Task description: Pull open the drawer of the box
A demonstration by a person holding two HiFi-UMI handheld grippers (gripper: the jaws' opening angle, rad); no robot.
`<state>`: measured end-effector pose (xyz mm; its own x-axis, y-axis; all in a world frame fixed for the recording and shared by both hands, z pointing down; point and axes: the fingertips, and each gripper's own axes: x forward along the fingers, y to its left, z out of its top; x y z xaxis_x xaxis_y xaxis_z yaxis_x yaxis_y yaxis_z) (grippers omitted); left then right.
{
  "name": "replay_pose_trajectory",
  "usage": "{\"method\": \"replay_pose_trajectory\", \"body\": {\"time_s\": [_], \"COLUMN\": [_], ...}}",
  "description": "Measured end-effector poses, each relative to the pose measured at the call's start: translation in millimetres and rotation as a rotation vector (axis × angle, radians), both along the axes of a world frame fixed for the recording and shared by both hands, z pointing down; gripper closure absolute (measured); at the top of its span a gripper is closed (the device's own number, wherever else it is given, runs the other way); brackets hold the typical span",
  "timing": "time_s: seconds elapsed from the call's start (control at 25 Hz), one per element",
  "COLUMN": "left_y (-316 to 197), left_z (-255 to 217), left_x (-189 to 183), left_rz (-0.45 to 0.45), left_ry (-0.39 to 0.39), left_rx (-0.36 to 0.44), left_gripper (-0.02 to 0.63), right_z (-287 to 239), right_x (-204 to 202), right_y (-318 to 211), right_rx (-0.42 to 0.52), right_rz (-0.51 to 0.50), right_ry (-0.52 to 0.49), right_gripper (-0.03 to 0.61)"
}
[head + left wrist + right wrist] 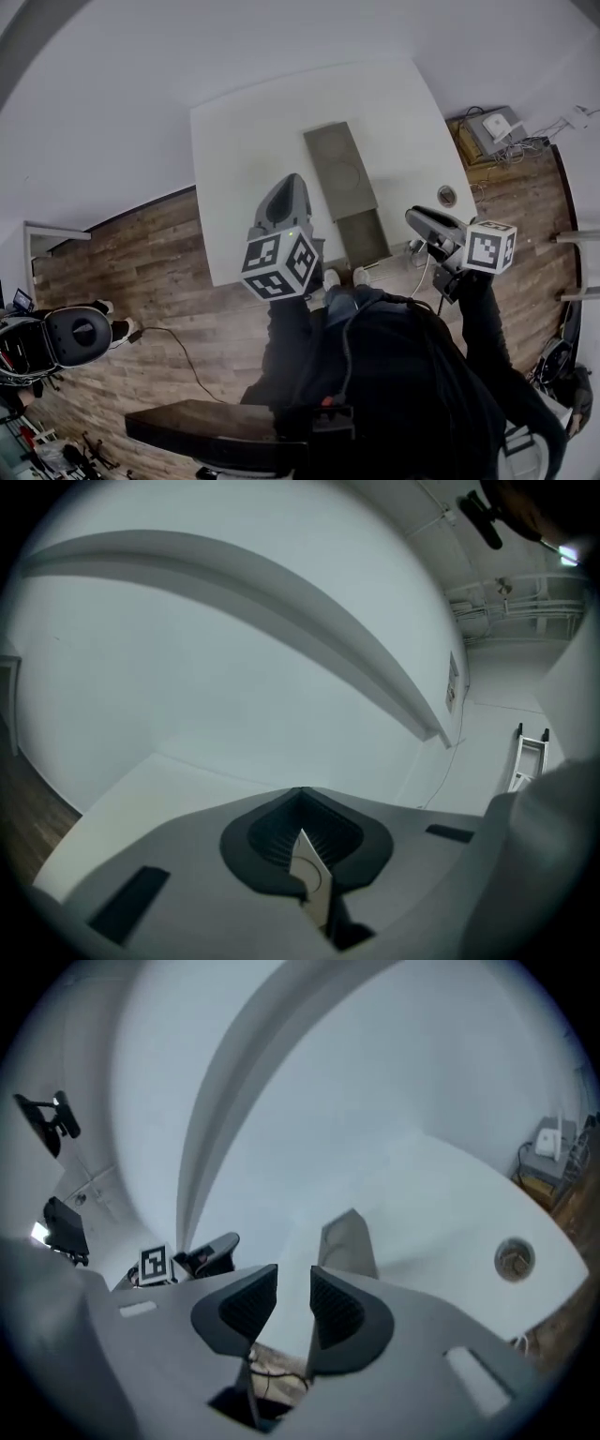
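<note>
Grey and long, the box (pixel 340 173) lies at the middle of the white tabletop (pixel 234 159), one end toward the far edge. A darker section (pixel 364 236) runs from its near end to the near edge – we cannot tell whether it is pulled out of the box. Nothing lies between the box and either gripper.

The left gripper (pixel 289 183) hangs above the near edge, just left of the box. Its own view shows the jaws pressed together on nothing, aimed at a bare wall. The right gripper (pixel 293 1283) is held off the near right corner, jaws a little apart and empty – its view alone looks along them at the box. A round grommet (pixel 447 195) sits by the right edge. A grey device (pixel 494 131) rests on the wood floor (pixel 159 253).
</note>
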<state>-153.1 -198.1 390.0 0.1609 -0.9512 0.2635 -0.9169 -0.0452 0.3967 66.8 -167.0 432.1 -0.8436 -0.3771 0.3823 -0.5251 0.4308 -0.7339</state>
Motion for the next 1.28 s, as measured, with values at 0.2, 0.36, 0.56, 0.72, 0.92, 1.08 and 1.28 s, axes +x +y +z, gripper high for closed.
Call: {"method": "replay_pose_trajectory", "body": {"time_s": [0.2,0.36,0.56,0.72,0.92,1.08,1.28], "left_y": [2.3,5.3,4.7,3.4,1.8,2.6,3.0], "left_z": [-61.4,-94.1,-119.7,-130.1,-132.0,-132.3,-134.3], "left_x": [-4.3,-5.2,-3.7,-4.1,-3.2,-2.9,-1.1], "left_rz": [-0.031,-0.037,-0.036,-0.036,-0.033,-0.031,-0.029], "left_ry": [-0.027,-0.039,-0.114,-0.141,-0.141,-0.148,-0.149], "left_rx": [0.134,0.216,0.255,0.264,0.273,0.276,0.274], "left_gripper": [0.617,0.617,0.617,0.617,0.617,0.617,0.617], "right_z": [-100.2,-155.0,-186.1,-188.9,-187.6,-186.8,-185.6], "right_x": [-1.6,-13.7,-21.8,-29.3,-26.9,-23.1,-19.6], "right_y": [-54.2,-70.1,-77.2,-78.0,-79.4,-78.7,-78.7], "right_rx": [0.343,0.558,0.719,0.723,0.714,0.724,0.718], "right_rz": [0.147,0.171,0.201,0.181,0.182,0.193,0.196], "right_ry": [-0.073,-0.062,0.033,0.041,0.039,0.042,0.044], "right_gripper": [0.577,0.577,0.577,0.578,0.578,0.578,0.578]}}
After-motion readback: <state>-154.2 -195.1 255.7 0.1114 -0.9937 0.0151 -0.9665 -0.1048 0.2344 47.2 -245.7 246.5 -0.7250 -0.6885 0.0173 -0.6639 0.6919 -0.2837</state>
